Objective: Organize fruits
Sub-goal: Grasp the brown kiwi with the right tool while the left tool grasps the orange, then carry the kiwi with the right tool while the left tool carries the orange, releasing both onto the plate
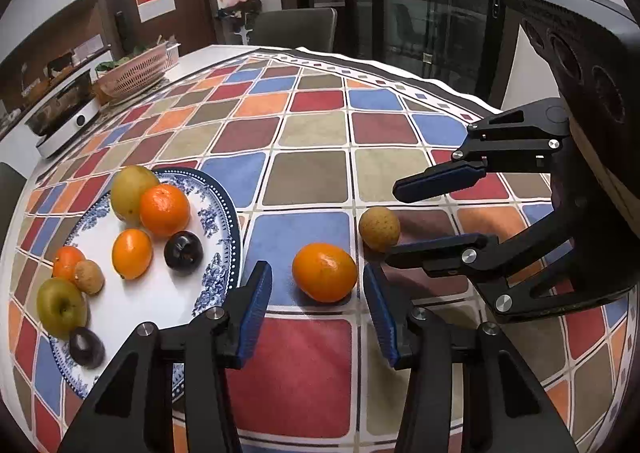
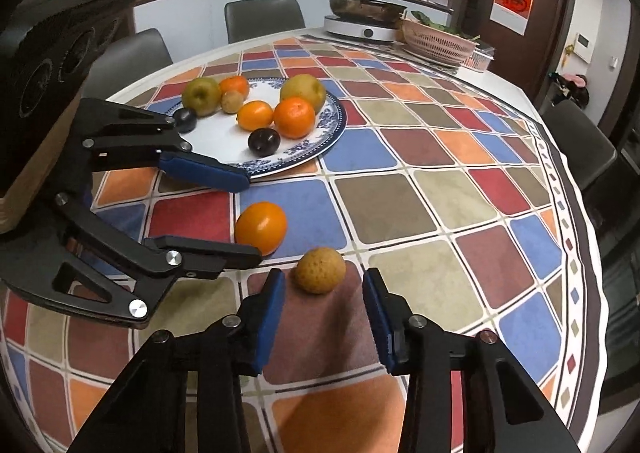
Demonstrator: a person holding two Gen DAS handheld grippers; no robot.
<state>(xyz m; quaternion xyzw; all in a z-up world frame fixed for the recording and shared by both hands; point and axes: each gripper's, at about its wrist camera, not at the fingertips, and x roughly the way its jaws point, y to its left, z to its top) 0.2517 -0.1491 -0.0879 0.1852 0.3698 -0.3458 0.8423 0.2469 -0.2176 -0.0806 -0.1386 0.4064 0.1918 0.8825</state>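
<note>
Left wrist view: patchwork-patterned tablecloth (image 1: 312,173) of red, blue, orange and tan squares is covering the round table; pink plastic lattice basket (image 1: 134,71) holding greens and white induction cooker with steel pan (image 1: 66,113) are sitting at the far left edge, well apart from the fruit; grey chair (image 1: 296,27) is standing behind the table.

Loose fruit: glossy orange mandarin (image 1: 325,272) is lying on a blue square, long axis running left to right, between the tips of the left gripper (image 1: 316,293), untouched, nothing lying between it and the jaws; jaws are standing wide. Speckled tan-brown round fruit (image 1: 379,229) is resting just beyond it, beside the lower finger of the right gripper (image 1: 394,221); in the right wrist view this fruit (image 2: 320,270) is sitting just ahead of that gripper's (image 2: 324,285) widely spread tips, apart from both pads.

Container: blue-and-white patterned porcelain plate (image 1: 218,221) is lying just left of the mandarin; it is holding a yellow-green pear (image 1: 128,189), three orange citrus fruits (image 1: 165,210), two dark purple plums (image 1: 184,251), a small brown fruit (image 1: 89,276) and a green apple (image 1: 61,307); the apple's stem hollow is facing the camera.
</note>
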